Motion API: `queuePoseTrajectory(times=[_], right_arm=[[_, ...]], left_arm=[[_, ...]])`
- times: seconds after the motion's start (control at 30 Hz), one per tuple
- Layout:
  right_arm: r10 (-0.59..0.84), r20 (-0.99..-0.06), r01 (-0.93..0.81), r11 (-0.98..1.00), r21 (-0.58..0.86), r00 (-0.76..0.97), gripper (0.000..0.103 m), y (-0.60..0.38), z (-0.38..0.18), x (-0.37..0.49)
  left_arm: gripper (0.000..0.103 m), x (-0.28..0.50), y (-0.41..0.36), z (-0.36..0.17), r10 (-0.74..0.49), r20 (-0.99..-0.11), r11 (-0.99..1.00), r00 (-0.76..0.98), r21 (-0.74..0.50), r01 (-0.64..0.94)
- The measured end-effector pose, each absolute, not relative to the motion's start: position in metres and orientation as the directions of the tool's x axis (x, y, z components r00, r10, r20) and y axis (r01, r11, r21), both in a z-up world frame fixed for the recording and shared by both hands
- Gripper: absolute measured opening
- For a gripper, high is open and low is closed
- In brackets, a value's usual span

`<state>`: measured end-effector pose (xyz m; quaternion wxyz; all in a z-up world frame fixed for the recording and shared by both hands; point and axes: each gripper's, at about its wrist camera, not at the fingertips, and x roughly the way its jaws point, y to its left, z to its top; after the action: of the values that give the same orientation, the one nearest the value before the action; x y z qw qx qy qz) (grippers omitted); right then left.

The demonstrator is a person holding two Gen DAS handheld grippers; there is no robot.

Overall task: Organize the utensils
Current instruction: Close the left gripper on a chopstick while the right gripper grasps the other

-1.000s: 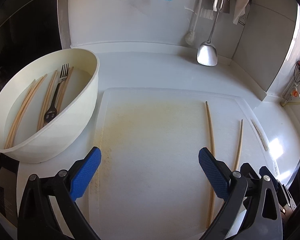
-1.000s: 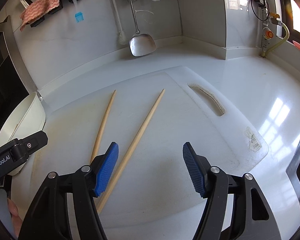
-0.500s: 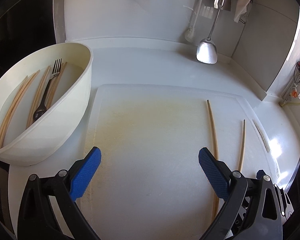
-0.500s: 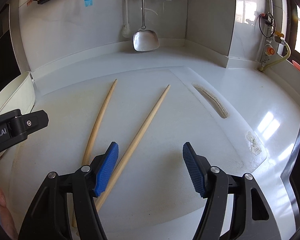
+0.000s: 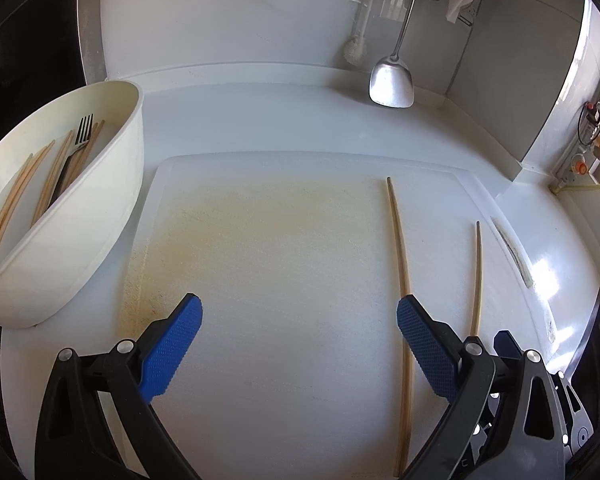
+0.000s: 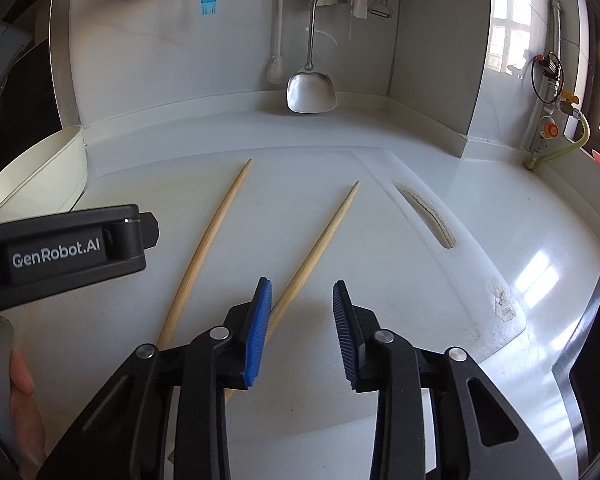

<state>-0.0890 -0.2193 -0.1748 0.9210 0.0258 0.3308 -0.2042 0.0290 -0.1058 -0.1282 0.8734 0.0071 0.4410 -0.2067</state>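
Two wooden chopsticks lie on the white cutting board (image 5: 280, 272): the left chopstick (image 6: 208, 240) (image 5: 400, 256) and the right chopstick (image 6: 320, 240) (image 5: 477, 276). A cream oval basin (image 5: 80, 232) at the left holds several chopsticks and a black-handled fork (image 5: 70, 160). My left gripper (image 5: 298, 344) is open and empty above the board, its right finger beside the left chopstick. My right gripper (image 6: 300, 332) is partly closed and empty, its left pad (image 6: 258, 332) over the right chopstick's near end. The left gripper's body (image 6: 60, 256) shows in the right wrist view.
A steel spatula (image 6: 311, 92), a white brush (image 5: 356, 50), a blue silicone brush (image 6: 209, 5) and cloths hang on the back wall. The board has a handle slot (image 6: 426, 216) at its right. A gas valve and hose (image 6: 556, 136) sit at the far right, and a dark appliance edge (image 6: 592, 356) is near right.
My right gripper's jaws have narrowed a lot and moved forward over the right chopstick. My left gripper has shifted right, so the basin sits further left in its view.
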Motion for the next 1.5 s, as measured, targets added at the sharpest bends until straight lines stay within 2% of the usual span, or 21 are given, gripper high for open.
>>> queuePoseTrajectory(times=[0.07, 0.37, 0.53, 0.9, 1.0, 1.07, 1.13, 1.2, 1.27, 1.37, 1.5], right_arm=[[-0.365, -0.621, 0.398, 0.913, -0.093, 0.694, 0.026, -0.223, -0.174, -0.091], [-0.397, -0.624, 0.447, 0.891, -0.085, 0.673, 0.025, -0.24, -0.171, -0.101], [-0.363, -0.639, 0.451, 0.892, -0.029, 0.678, 0.025, -0.247, -0.17, -0.101], [-0.386, -0.635, 0.446, 0.892, -0.073, 0.669, 0.026, -0.242, -0.174, -0.093], [-0.384, -0.63, 0.442, 0.894, -0.072, 0.675, 0.026, -0.241, -0.174, -0.095], [-0.385, -0.625, 0.438, 0.896, -0.075, 0.68, 0.024, -0.24, -0.175, -0.096], [-0.382, -0.622, 0.435, 0.897, -0.072, 0.684, 0.022, -0.24, -0.175, -0.096], [-0.381, -0.62, 0.431, 0.899, -0.075, 0.686, 0.016, -0.239, -0.176, -0.097], [-0.382, -0.616, 0.427, 0.901, -0.082, 0.689, 0.014, -0.239, -0.176, -0.097], [-0.381, -0.612, 0.423, 0.902, -0.083, 0.693, 0.012, -0.239, -0.176, -0.098], [-0.372, -0.612, 0.417, 0.906, -0.074, 0.698, 0.009, -0.241, -0.176, -0.099]], left_arm=[[0.096, 0.028, -0.111, -0.131, -0.357, -0.777, 0.911, 0.518, -0.167, 0.377], [0.096, 0.023, -0.129, -0.139, -0.344, -0.791, 0.903, 0.507, -0.129, 0.411], [0.096, 0.021, -0.134, -0.145, -0.317, -0.793, 0.902, 0.521, -0.083, 0.423], [0.094, 0.021, -0.14, -0.15, -0.289, -0.786, 0.902, 0.547, -0.032, 0.431], [0.084, 0.017, -0.142, -0.148, -0.304, -0.772, 0.894, 0.558, -0.029, 0.448], [0.073, 0.013, -0.145, -0.147, -0.32, -0.763, 0.884, 0.562, -0.027, 0.467], [0.054, 0.011, -0.148, -0.145, -0.33, -0.757, 0.879, 0.564, -0.028, 0.476], [0.043, 0.009, -0.15, -0.144, -0.34, -0.754, 0.873, 0.561, -0.032, 0.486], [0.025, 0.008, -0.151, -0.143, -0.346, -0.752, 0.871, 0.56, -0.036, 0.49], [0.01, 0.007, -0.152, -0.142, -0.357, -0.752, 0.866, 0.554, -0.045, 0.497], [0.007, 0.007, -0.15, -0.141, -0.372, -0.75, 0.866, 0.546, -0.069, 0.495]])
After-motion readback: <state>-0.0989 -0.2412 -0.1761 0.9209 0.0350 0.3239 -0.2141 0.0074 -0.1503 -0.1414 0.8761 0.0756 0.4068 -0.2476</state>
